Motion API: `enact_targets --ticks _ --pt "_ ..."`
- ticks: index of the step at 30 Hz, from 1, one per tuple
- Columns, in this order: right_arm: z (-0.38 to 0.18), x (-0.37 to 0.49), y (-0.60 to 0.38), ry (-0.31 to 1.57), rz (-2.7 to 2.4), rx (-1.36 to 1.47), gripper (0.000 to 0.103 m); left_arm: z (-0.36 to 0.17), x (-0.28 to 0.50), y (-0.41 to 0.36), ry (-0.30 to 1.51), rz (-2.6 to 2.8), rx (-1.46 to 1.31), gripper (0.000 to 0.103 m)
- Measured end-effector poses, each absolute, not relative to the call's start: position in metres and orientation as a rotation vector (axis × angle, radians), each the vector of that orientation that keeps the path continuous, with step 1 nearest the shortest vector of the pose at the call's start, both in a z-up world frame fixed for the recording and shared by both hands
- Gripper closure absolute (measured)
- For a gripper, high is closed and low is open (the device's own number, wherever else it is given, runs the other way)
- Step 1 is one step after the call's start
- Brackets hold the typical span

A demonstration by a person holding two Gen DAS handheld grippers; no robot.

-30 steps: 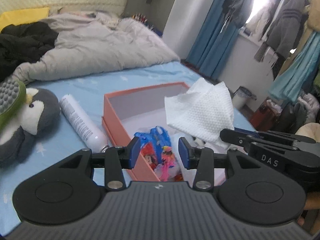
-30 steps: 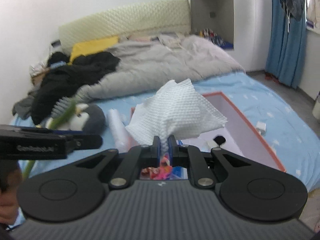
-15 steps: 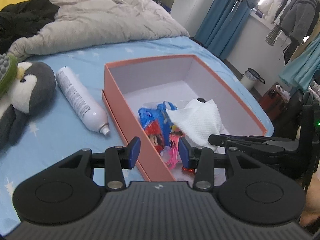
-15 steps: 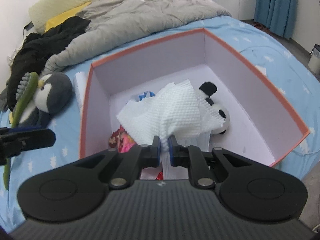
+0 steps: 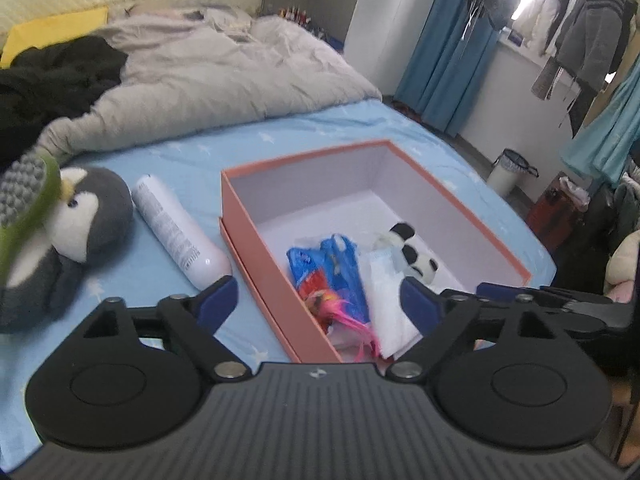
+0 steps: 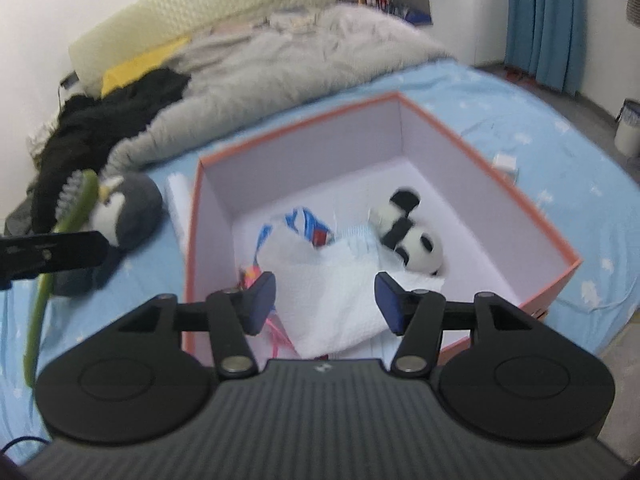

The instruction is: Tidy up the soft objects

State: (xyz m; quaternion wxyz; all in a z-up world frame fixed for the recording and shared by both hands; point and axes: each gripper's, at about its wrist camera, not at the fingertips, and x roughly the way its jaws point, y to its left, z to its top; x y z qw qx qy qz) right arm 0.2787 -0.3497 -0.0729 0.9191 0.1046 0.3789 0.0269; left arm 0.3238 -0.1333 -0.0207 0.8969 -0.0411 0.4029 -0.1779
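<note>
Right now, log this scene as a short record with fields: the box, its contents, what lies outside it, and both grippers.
box: orange box, open, on the blue bedsheet
inside: white cloth, panda plush, blue printed bag
outside: penguin plush, white bottle, green brush
left gripper: jaws opening, nothing between them
right gripper: jaws opening above the cloth, pads off it

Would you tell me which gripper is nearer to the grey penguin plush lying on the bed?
Left. The left gripper hangs over the box's near corner, on the side facing the penguin plush. The right gripper is over the white cloth inside the box, farther away.
</note>
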Motion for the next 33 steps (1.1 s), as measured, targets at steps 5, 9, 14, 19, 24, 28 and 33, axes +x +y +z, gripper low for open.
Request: enact_targets --ticks 5,9,14,19,24,28,33 --pt "-0.038 0.249 -0.349 0.678 0.054 0.203 0.046 0.013 0.300 -0.132 0.777 -0.353 -0.041 0.005" --pt "-0.013 0.222 -0.348 0.603 0.049 0.192 0.046 0.037 0.276 -0.129 0.731 -0.354 -0.031 0.004" --pt "0.010 0.189 -0.344 0.534 0.059 0.183 0.046 0.057 0.243 -0.125 0.688 -0.373 -0.045 0.004" --pt "0.022 0.160 -0.343 0.494 0.049 0.201 0.046 0.070 0.212 -0.125 0.638 -0.384 -0.047 0.004" --pt "0.022 0.132 -0.340 0.476 0.032 0.191 0.045 0.074 0.184 -0.130 0.607 -0.368 -0.011 0.004" --pt "0.020 0.112 -0.341 0.479 0.017 0.210 0.046 0.071 0.168 -0.131 0.624 -0.389 -0.029 0.003" --pt "0.015 0.096 -0.344 0.483 -0.010 0.230 0.046 0.064 0.152 -0.133 0.630 -0.384 -0.022 0.003"
